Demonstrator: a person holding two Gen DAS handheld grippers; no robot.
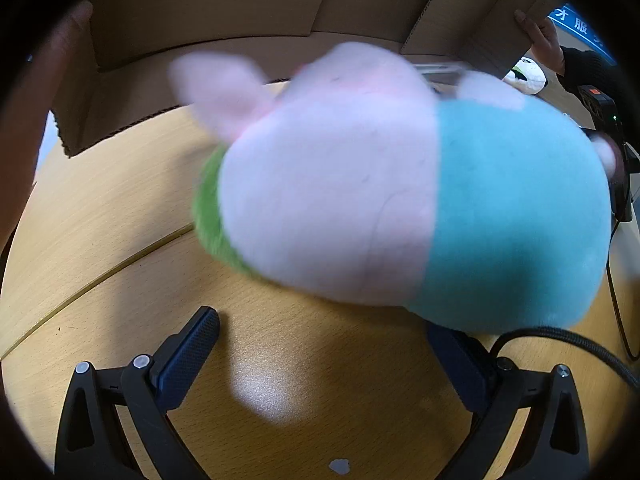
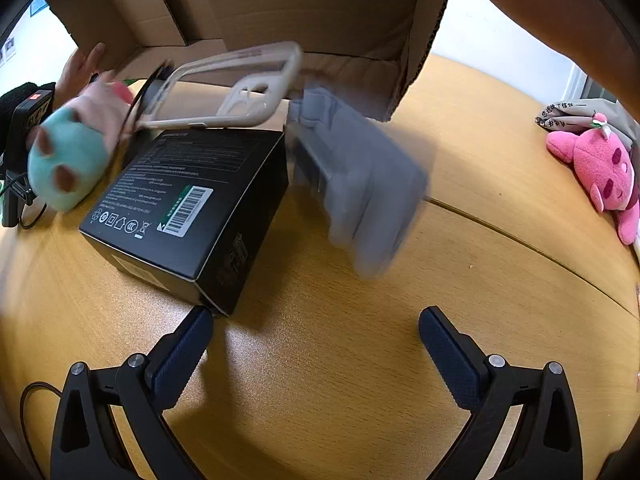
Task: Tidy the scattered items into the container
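A cardboard box point(image 1: 224, 12) is tipped above the wooden table point(image 1: 120, 208), and items are spilling out, blurred by motion. In the left wrist view a pink, teal and green plush toy point(image 1: 360, 200) fills the middle, just ahead of my open, empty left gripper point(image 1: 324, 332); its right finger is partly hidden under the plush. In the right wrist view the same plush point(image 2: 76, 152) lies at the left beside a black box point(image 2: 188, 208), a clear phone case point(image 2: 224, 88) and a blurred grey object point(image 2: 360, 184). My right gripper point(image 2: 316, 328) is open and empty; its left fingertip is near the black box's corner.
A hand point(image 1: 540, 36) holds the cardboard box's flap; another hand point(image 2: 80, 68) shows in the right wrist view. A pink plush bear point(image 2: 600, 176) lies at the table's right edge. A white plush point(image 1: 526, 76) sits far right. Black cables point(image 1: 580, 340) run over the table.
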